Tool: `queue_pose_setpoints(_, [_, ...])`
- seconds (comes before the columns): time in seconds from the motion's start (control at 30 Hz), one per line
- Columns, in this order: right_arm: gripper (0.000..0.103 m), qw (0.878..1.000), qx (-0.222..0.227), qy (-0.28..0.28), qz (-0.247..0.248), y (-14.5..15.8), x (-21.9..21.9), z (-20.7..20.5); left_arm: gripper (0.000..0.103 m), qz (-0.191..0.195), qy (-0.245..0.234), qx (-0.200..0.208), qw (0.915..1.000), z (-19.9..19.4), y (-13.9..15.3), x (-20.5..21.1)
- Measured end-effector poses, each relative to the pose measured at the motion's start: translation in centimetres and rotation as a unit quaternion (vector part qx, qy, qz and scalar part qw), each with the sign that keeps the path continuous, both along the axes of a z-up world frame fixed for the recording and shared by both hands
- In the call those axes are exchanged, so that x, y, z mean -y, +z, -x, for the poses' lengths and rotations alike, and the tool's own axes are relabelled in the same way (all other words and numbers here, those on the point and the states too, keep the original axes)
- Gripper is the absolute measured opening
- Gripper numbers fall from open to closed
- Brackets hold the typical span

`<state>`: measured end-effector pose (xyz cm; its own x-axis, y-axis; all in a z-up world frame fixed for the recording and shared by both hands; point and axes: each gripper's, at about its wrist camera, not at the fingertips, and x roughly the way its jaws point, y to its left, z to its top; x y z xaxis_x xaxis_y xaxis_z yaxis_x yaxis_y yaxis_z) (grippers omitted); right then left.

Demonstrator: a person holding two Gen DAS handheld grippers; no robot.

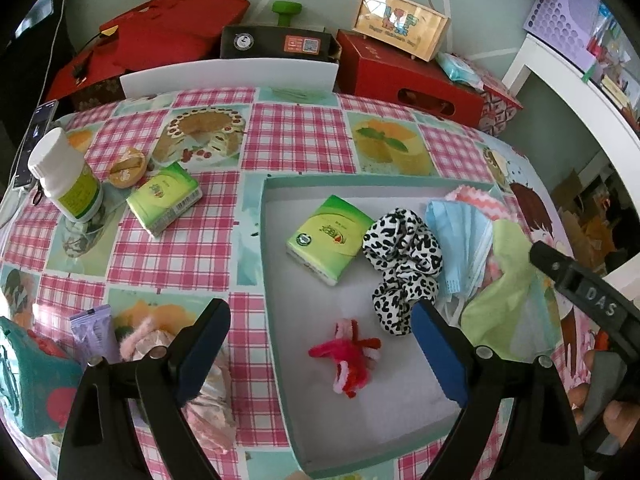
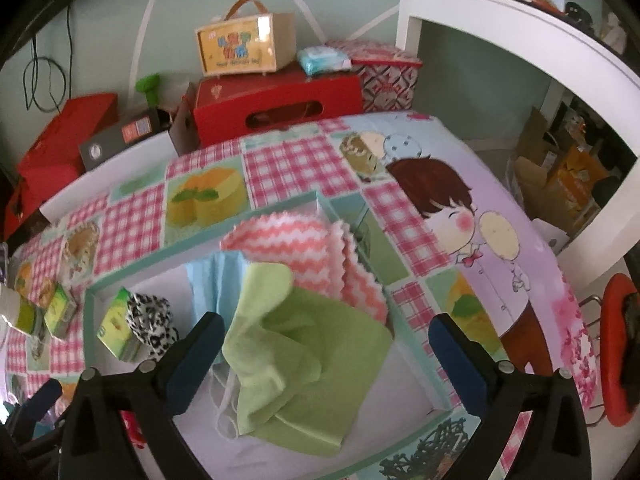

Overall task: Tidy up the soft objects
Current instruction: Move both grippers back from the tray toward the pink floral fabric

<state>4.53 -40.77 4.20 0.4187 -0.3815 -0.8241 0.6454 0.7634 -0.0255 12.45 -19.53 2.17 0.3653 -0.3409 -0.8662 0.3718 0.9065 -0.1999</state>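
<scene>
A teal-rimmed box (image 1: 263, 240) with a white floor lies on the checked tablecloth. In it are a green tissue pack (image 1: 328, 236), a leopard scrunchie (image 1: 404, 264), blue masks (image 1: 460, 236), a pink zigzag cloth (image 2: 304, 240) and a crumpled green cloth (image 2: 304, 344). My left gripper (image 1: 320, 320) is open above a red and pink fuzzy toy (image 1: 352, 354), which rests on the box floor untouched. My right gripper (image 2: 326, 328) is open wide over the green cloth, which lies loose between its fingers.
Outside the box on the left are a second tissue pack (image 1: 164, 198), a white bottle (image 1: 64, 176), a purple tube (image 1: 94, 332), a pink fluffy item (image 1: 140, 336) and a teal item (image 1: 28, 388). Red boxes (image 1: 412, 76) line the table's far edge. A white shelf (image 2: 520, 36) stands on the right.
</scene>
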Motion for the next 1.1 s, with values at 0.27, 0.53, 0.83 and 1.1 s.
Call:
queue_pose_setpoints(0.27, [0.103, 1.000, 0.021, 0.000, -0.001, 1.4, -0.2, 0.4, 0.092, 0.011, 0.034, 0.036, 0.9987, -0.7, 2.2, -2.4])
queue_pose_setpoints(0.53, [0.103, 0.999, 0.021, 0.036, -0.015, 1.1, -1.6, -0.5, 0.092, 0.029, 0.055, 0.035, 0.9975, -1.9, 3.0, -5.1])
queue_pose_setpoints(0.83, [0.103, 0.993, 0.013, 0.113, -0.030, 0.2, -6.3, -3.0, 0.092, 0.019, 0.079, 0.028, 0.9963, -3.4, 3.7, -9.9])
queue_pose_setpoints(1.1, [0.103, 0.984, -0.015, 0.174, -0.015, -0.9, -10.9, -4.9, 0.092, 0.036, 0.130, 0.010, 0.9908, -5.0, 3.5, -14.7])
